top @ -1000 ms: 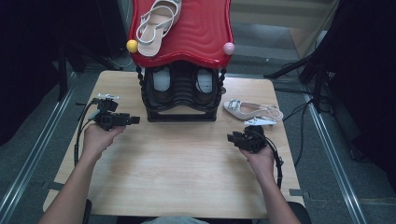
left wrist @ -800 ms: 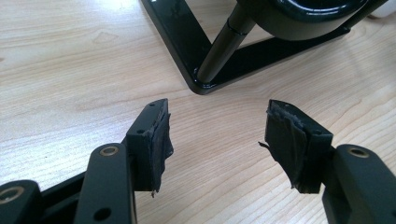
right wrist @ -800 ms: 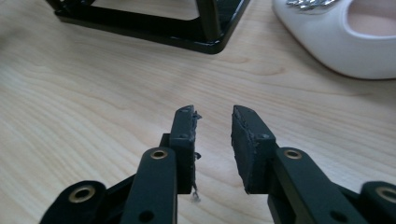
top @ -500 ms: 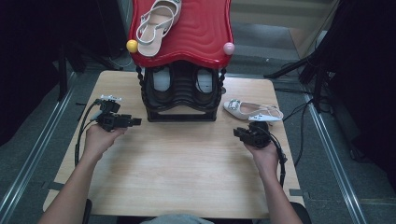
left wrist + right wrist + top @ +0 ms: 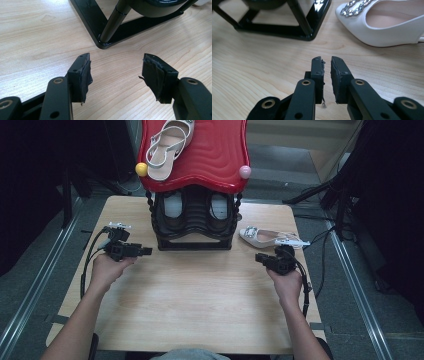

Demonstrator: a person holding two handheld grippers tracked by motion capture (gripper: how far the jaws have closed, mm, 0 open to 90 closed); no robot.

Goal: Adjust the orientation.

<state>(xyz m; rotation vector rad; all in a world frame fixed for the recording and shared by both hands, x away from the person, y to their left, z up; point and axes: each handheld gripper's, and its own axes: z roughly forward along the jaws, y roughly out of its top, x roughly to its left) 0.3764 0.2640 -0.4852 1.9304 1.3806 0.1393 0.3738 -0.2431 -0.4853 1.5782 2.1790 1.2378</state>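
From the high view, your right gripper [image 5: 261, 258] sits near the right edge of the table [image 5: 200, 310], and the white shoe [image 5: 267, 237] lies just beyond it, a little farther and to the right, apart from the jaws. The shoe's toe points left toward the black shoe rack [image 5: 194, 220], close to its right foot; its strap end reaches toward the table's right edge. Your left gripper [image 5: 146, 251] rests on the left side, pointing right at the rack's near left corner. Between your two hands the near half of the table is bare wood (plenty of room there). On the rack's red top [image 5: 215, 150] lies a beige sandal [image 5: 167, 142].

In the left gripper view, your left gripper [image 5: 115, 68] is spread wide with nothing between its pads, and the rack's corner foot [image 5: 105, 43] stands just ahead of it.

In the right gripper view, your right gripper [image 5: 326, 63] is nearly closed on nothing, only a thin gap between the pads. The white shoe [image 5: 387, 27] lies ahead and to the right, its jewelled toe [image 5: 352, 7] beside the rack's base [image 5: 312, 27], with bare wood between shoe and jaws.
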